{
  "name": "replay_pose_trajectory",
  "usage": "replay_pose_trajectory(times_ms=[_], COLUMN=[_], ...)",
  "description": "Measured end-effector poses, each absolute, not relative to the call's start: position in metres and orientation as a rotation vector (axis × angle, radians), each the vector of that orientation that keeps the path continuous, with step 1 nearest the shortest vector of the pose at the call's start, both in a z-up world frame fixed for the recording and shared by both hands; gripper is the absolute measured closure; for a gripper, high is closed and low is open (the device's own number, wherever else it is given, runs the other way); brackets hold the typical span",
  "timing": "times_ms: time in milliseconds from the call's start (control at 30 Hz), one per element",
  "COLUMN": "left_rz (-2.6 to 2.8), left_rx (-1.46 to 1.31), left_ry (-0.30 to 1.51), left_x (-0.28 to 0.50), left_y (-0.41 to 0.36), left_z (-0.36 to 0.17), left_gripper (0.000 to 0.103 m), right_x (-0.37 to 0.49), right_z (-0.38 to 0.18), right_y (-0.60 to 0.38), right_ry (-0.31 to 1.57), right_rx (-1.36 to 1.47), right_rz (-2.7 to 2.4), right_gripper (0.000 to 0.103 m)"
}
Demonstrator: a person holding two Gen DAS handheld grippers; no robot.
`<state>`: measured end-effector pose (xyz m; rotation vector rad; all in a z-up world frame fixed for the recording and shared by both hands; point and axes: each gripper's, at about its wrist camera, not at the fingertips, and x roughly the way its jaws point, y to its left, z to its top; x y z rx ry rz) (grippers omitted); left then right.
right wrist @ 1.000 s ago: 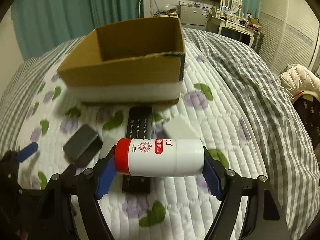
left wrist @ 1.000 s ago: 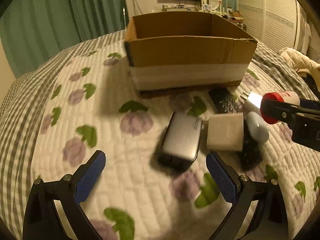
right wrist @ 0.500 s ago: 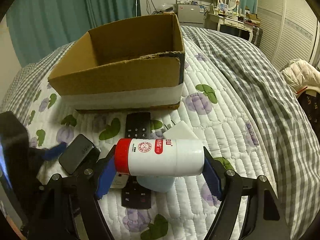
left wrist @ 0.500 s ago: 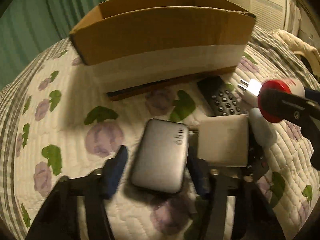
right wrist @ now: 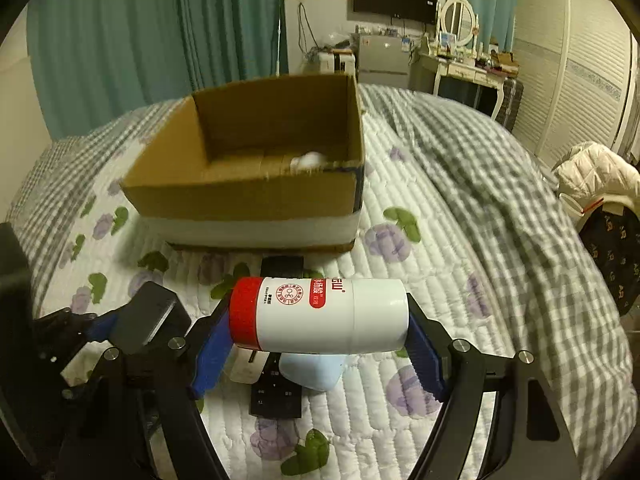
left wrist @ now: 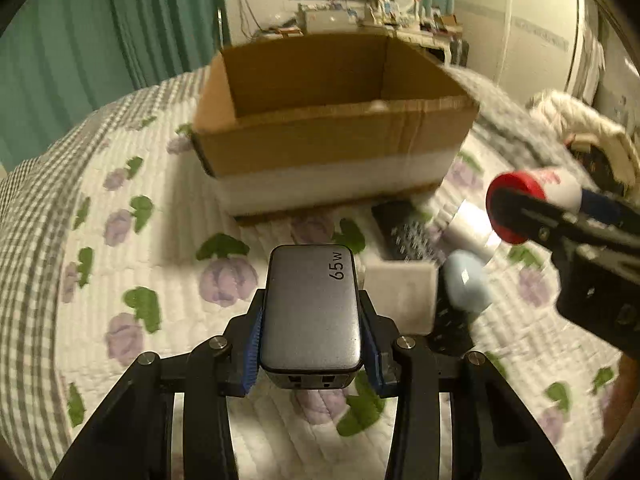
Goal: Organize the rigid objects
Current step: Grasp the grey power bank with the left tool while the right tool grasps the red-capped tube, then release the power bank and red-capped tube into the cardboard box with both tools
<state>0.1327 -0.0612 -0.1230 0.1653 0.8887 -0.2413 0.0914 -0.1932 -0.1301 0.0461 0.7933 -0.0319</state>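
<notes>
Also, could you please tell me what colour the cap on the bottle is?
Red, on a white bottle; the right wrist view shows it best.

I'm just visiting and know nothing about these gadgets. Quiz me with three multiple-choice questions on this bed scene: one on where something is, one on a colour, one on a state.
1. Where is the cardboard box?
A. on the quilt, beyond the grippers
B. on the floor
C. on the dresser

2. What colour is the cap of the white bottle?
A. green
B. red
C. black

3. What is the left gripper doing?
A. hanging open
B. gripping the remote control
C. clamping the grey 65 W charger

Answers:
1 A, the box stands on the flowered quilt.
2 B, the bottle's left end is red.
3 C, both blue pads press the charger's sides.
</notes>
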Motion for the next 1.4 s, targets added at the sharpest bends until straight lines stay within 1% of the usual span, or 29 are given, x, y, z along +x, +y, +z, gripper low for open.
replay_pose_trajectory(times_ms=[167, 333, 500, 633, 767, 900, 1000, 1233, 1333, 1400], left_rz=[-0.233, -0.201, -0.154, -0.142, -0.069, -0.082, -0.109, -0.159, -0.131, -0.126], left_rx=[0.164, 0.136, 0.134, 0.123, 0.14, 0.105, 0.123, 0.141, 0.137, 0.124], left_ry=[0.824, 0.754, 0.712, 0.72, 0.761, 0.824, 0.832, 0.829, 0.808, 0.79], left_x=[0.13, 0.149, 0.191, 0.223, 0.252, 0.274, 0.281, 0.286, 0.283, 0.281], left_y=[-0.057, -0.051, -0.054, -0.058, -0.061, -0.06, -0.069, -0.083, -0.083, -0.081], left_z=[-0.069, -0.017, 0.007, 0.0, -0.027, -0.057, -0.074, -0.087, -0.083, -0.074], left_gripper=[0.061, 0.061, 0.061, 0.061, 0.061, 0.061, 0.061, 0.06, 0.049, 0.044], right_x=[0.09, 0.101, 0.127, 0.157, 0.185, 0.205, 0.217, 0.222, 0.222, 0.222], right_z=[-0.096, -0.049, -0.009, 0.008, 0.002, -0.02, -0.044, -0.079, -0.081, -0.079], right_y=[-0.196, -0.194, -0.191, -0.186, -0.187, -0.189, -0.194, -0.208, -0.215, -0.216], right_ry=[0.747, 0.663, 0.592, 0.557, 0.559, 0.578, 0.61, 0.66, 0.663, 0.661], right_rx=[0.063, 0.048, 0.017, -0.025, -0.028, -0.048, -0.031, -0.005, 0.012, 0.013], right_rz=[0.006, 0.058, 0.088, 0.12, 0.134, 0.124, 0.133, 0.132, 0.127, 0.119], right_gripper=[0.027, 0.027, 0.027, 0.027, 0.027, 0.027, 0.027, 0.027, 0.027, 0.027])
